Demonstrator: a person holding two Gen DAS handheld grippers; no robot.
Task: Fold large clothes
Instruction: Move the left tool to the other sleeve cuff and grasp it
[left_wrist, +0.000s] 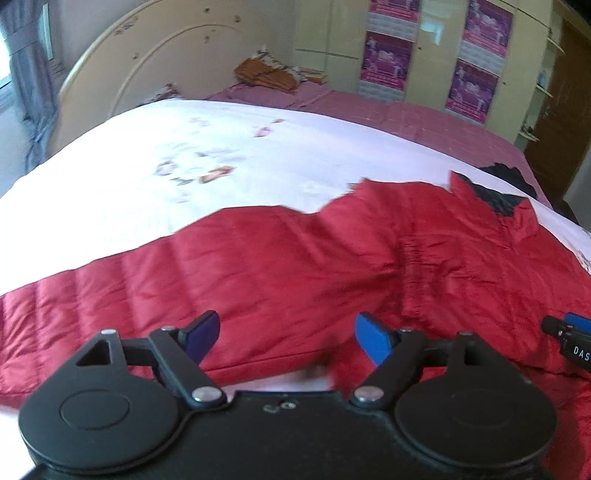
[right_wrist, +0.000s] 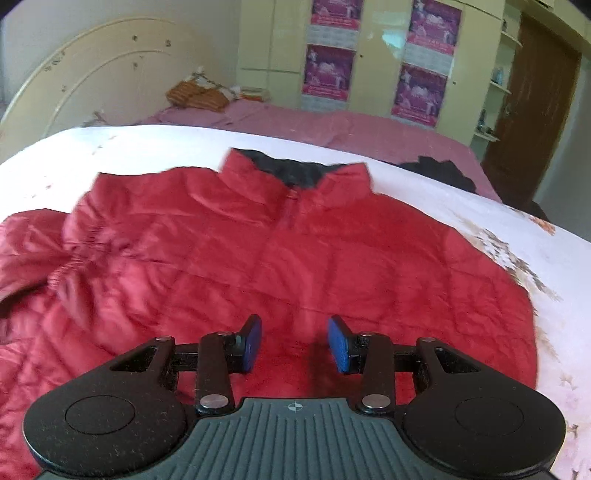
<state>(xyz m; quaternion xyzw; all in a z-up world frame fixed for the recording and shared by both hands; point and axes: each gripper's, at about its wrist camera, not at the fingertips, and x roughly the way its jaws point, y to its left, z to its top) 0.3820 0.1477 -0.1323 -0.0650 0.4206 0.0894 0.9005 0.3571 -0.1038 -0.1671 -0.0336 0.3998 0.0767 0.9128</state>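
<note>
A red quilted jacket (left_wrist: 295, 266) with a dark-lined collar lies spread on a white bedspread (left_wrist: 258, 155). My left gripper (left_wrist: 288, 336) is open and empty, hovering just above the jacket's near hem. The right gripper's tip shows at the right edge of the left wrist view (left_wrist: 569, 332). In the right wrist view the jacket (right_wrist: 295, 251) lies front up, with its collar (right_wrist: 295, 173) at the far end. My right gripper (right_wrist: 294, 341) is open and empty, just above the jacket's lower middle.
A pink sheet (right_wrist: 332, 125) covers the far part of the bed. A dark garment (right_wrist: 439, 171) lies past the collar. Orange cloth (right_wrist: 195, 96) sits by the cream headboard (right_wrist: 92, 74). Wardrobe doors with posters (right_wrist: 421, 92) and a brown door (right_wrist: 532, 110) stand behind.
</note>
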